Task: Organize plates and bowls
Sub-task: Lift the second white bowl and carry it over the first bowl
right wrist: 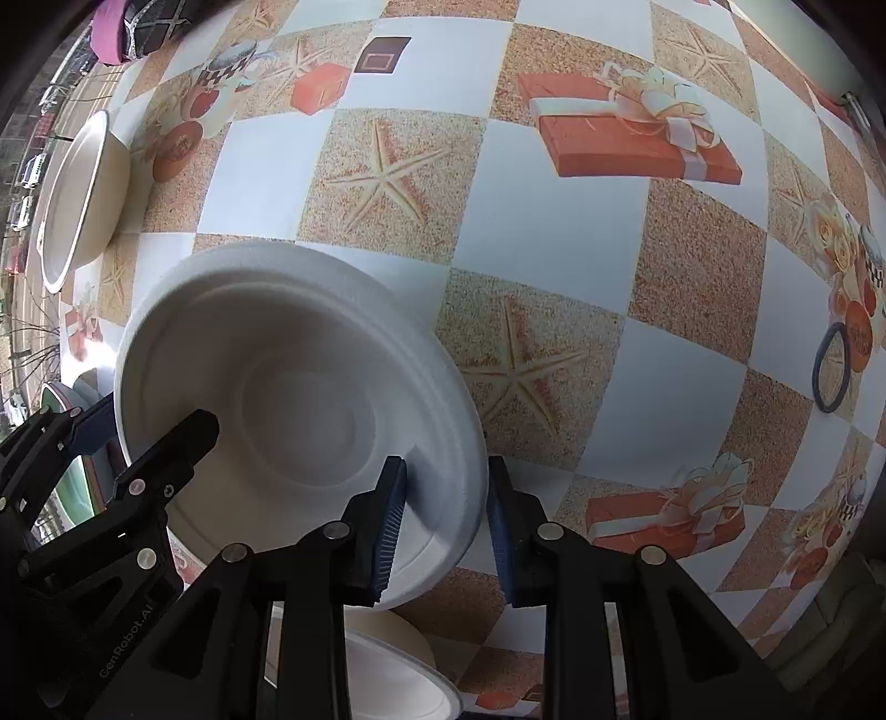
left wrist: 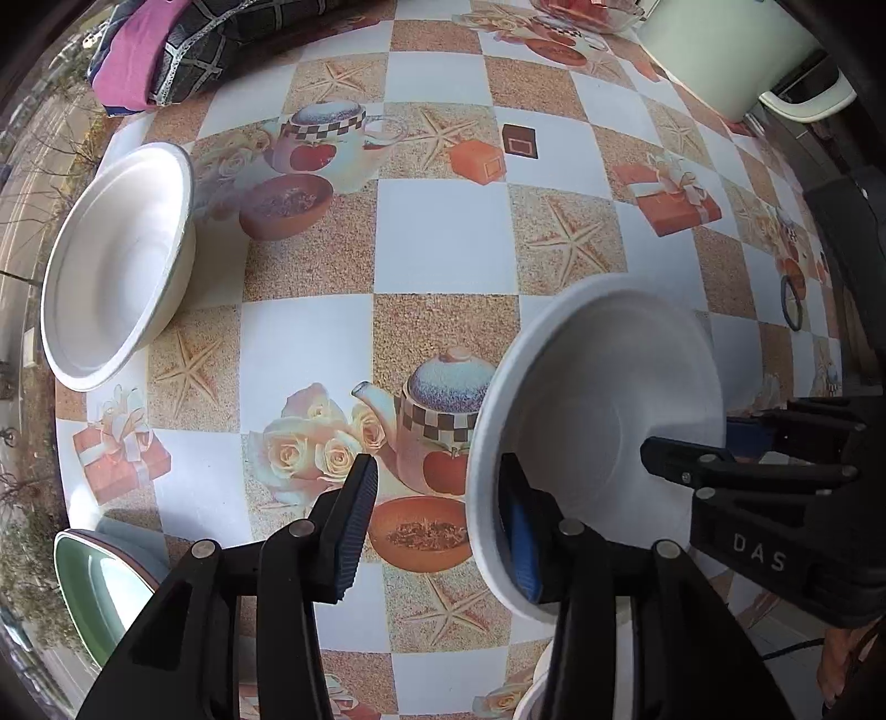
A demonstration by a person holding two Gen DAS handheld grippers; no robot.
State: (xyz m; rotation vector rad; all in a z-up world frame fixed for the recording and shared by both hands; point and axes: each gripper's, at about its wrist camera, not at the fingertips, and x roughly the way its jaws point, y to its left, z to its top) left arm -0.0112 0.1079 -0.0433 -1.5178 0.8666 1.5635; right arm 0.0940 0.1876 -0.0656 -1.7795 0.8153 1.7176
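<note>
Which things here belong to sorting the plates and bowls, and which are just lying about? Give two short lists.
Part of the job:
- white bowl straddled at its rim by both tools, left tool and right tool
- second white bowl at far left
- green dish

Lying about:
- folded cloth
- hair tie
- pale pot

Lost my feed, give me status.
Left gripper and right gripper both open, each straddling white bowl rim. Second bowl far left. Nothing blocking.
</note>
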